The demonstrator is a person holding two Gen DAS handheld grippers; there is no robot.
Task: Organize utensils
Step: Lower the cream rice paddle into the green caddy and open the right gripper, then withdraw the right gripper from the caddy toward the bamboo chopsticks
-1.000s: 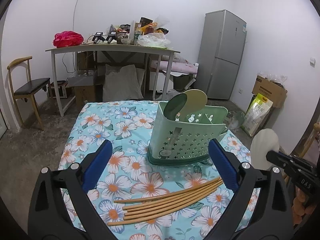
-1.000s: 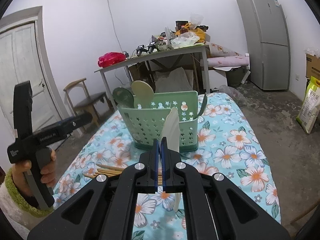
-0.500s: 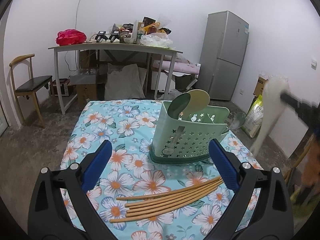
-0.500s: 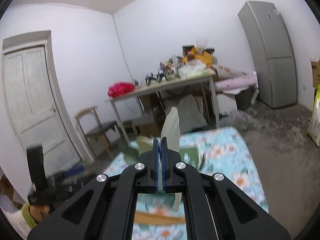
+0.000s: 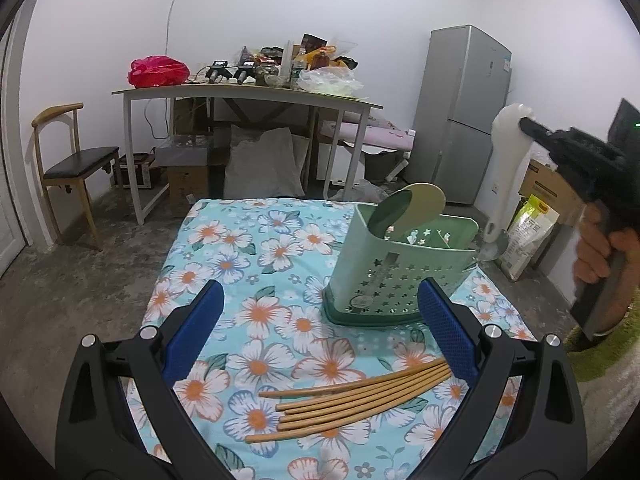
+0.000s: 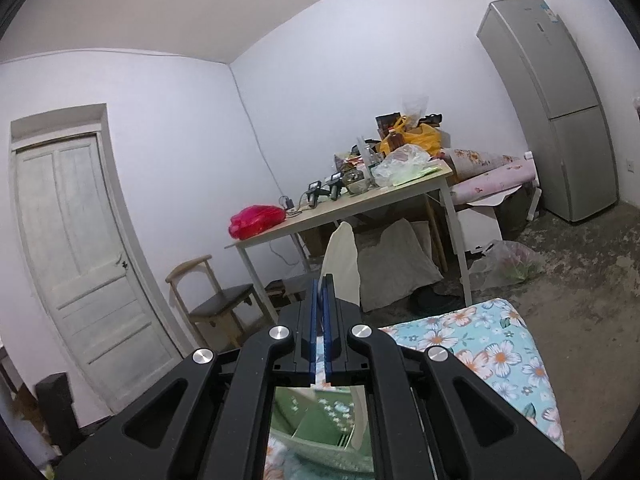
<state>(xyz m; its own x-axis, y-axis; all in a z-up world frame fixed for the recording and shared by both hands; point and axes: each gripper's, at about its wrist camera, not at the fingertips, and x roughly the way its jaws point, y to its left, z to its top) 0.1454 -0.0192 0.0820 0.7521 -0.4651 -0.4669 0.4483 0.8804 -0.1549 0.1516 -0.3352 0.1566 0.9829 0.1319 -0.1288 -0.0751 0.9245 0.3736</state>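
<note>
A green perforated utensil holder (image 5: 400, 272) stands on the floral tablecloth (image 5: 240, 264), with a green and a cream spoon (image 5: 424, 204) in it. Several wooden chopsticks (image 5: 356, 400) lie in front of it. My left gripper (image 5: 320, 344) is open and empty above the chopsticks. My right gripper (image 6: 320, 288) is shut on a white rice paddle (image 6: 342, 264), held upright with its handle end just above the holder's right rim (image 5: 496, 232). The holder shows below the gripper in the right wrist view (image 6: 320, 420).
A cluttered desk (image 5: 248, 92) and a chair (image 5: 68, 160) stand behind the table. A grey fridge (image 5: 460, 112) and boxes and bags (image 5: 532, 220) stand at the right. A white door (image 6: 80, 248) is at the left.
My right gripper has lifted the rice paddle, turned it upright and brought it over the holder's right side. My left gripper has stayed open over the chopsticks.
</note>
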